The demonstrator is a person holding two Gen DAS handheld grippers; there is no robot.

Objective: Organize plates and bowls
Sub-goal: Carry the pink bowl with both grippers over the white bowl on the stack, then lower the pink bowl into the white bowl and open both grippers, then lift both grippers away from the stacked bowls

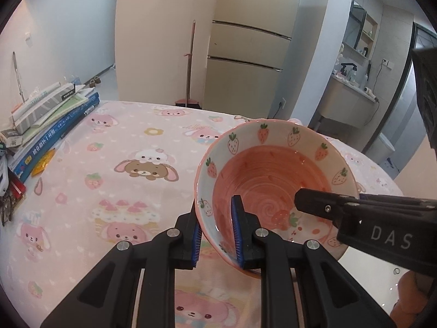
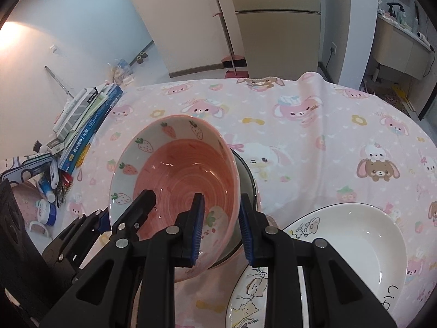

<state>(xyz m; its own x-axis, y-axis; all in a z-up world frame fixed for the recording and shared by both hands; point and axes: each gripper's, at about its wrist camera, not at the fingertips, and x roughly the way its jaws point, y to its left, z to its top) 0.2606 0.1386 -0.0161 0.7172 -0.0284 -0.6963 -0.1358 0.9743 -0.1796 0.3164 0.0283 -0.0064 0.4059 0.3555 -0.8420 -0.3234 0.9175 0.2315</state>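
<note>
A pink strawberry-pattern bowl [image 1: 275, 175] is held tilted above the table by both grippers. My left gripper [image 1: 217, 235] is shut on the bowl's near-left rim, one pad inside and one outside. My right gripper [image 2: 221, 232] grips the opposite rim of the same bowl [image 2: 180, 169], its jaws straddling the wall; it shows in the left wrist view [image 1: 322, 205] reaching into the bowl. Just behind and under the bowl sits a dark-rimmed bowl [image 2: 247, 175]. A white cartoon-print deep plate [image 2: 352, 240] rests on another printed plate [image 2: 245, 300] at lower right.
A pink bunny-print cloth [image 1: 123, 169] covers the table. A stack of books [image 1: 52, 120] and small clutter [image 2: 46, 191] sit along the left edge. A fridge and a broom stand beyond the table's far edge.
</note>
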